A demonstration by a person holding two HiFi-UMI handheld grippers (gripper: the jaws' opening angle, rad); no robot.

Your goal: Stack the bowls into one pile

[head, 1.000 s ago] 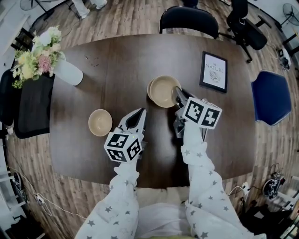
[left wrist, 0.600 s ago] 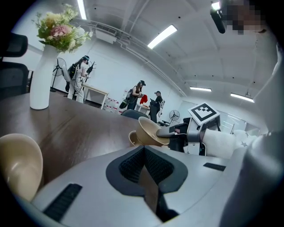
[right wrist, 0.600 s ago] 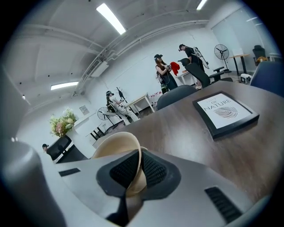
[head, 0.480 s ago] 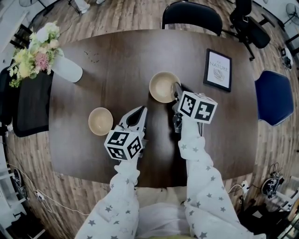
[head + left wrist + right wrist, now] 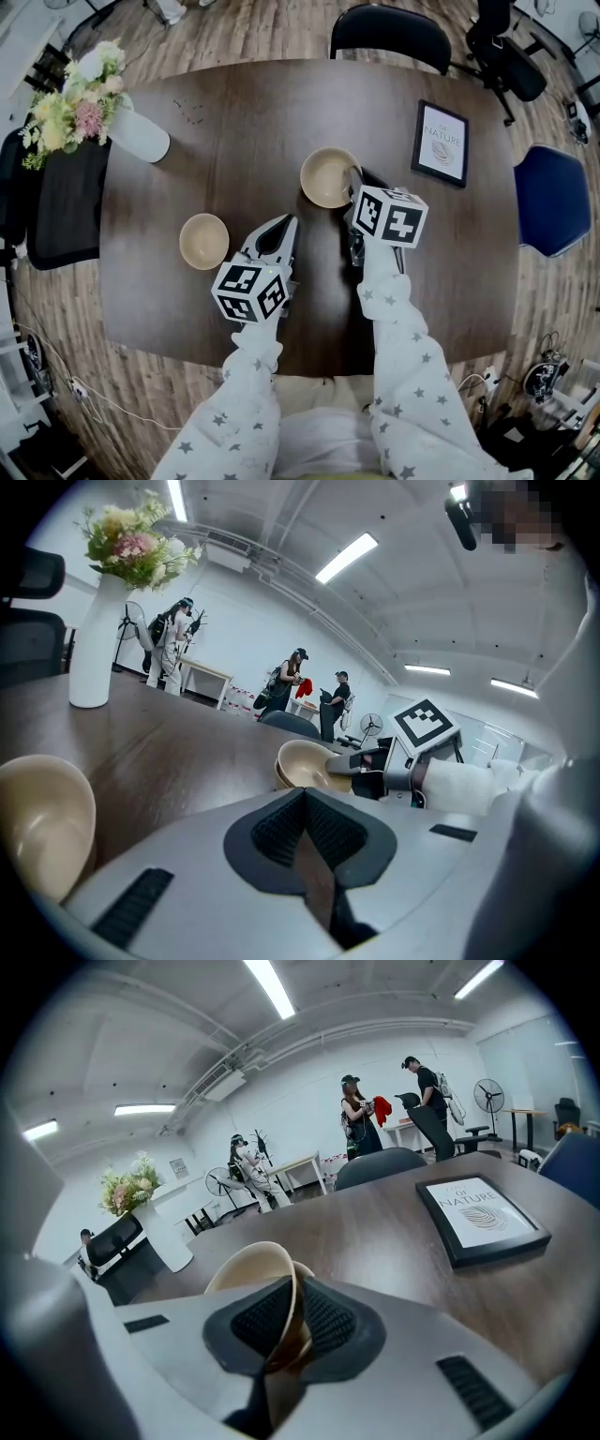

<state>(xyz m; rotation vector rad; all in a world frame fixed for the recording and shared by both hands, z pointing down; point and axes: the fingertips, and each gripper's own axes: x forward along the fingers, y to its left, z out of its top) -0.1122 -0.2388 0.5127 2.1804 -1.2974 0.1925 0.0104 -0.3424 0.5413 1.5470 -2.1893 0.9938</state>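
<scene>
Two tan bowls sit nested near the middle of the dark wooden table. My right gripper is shut on the near right rim of the top bowl; the rim runs between its pads and the lower bowl's edge shows just behind. A third tan bowl stands alone on the left, also visible at the left edge of the left gripper view. My left gripper hovers between the two spots, shut with nothing in it. From there the nested bowls lie ahead to the right.
A white vase of flowers stands at the table's far left corner and a framed picture lies at the far right. Chairs ring the table: black at the far side, black on the left, blue on the right.
My right gripper has sunk a little and rolled slightly while staying on the bowl's rim. The left gripper and the lone bowl have kept their places.
</scene>
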